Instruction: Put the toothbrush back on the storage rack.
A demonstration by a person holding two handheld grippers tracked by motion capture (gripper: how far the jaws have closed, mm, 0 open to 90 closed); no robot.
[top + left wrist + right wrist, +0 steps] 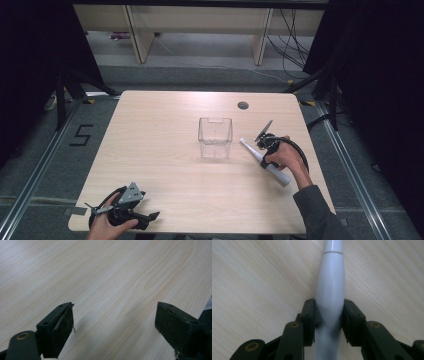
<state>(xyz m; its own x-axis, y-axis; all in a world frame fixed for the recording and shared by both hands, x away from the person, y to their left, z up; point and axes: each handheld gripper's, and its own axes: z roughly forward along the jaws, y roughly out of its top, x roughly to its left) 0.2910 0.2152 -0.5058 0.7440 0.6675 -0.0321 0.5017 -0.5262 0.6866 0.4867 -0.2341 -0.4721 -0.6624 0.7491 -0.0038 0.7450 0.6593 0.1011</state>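
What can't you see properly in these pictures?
- High view: the middle of the white tube is covered by the person's right hand, so the right gripper's hold on it is hidden there.
- Right gripper view: the white tube is cut off by the top edge, so its tip cannot be seen.
- High view: the clear container is too small to tell if anything is inside.

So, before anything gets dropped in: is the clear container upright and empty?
Upright and empty: the clear container stands on the table with its open top up and nothing visible inside through its walls.
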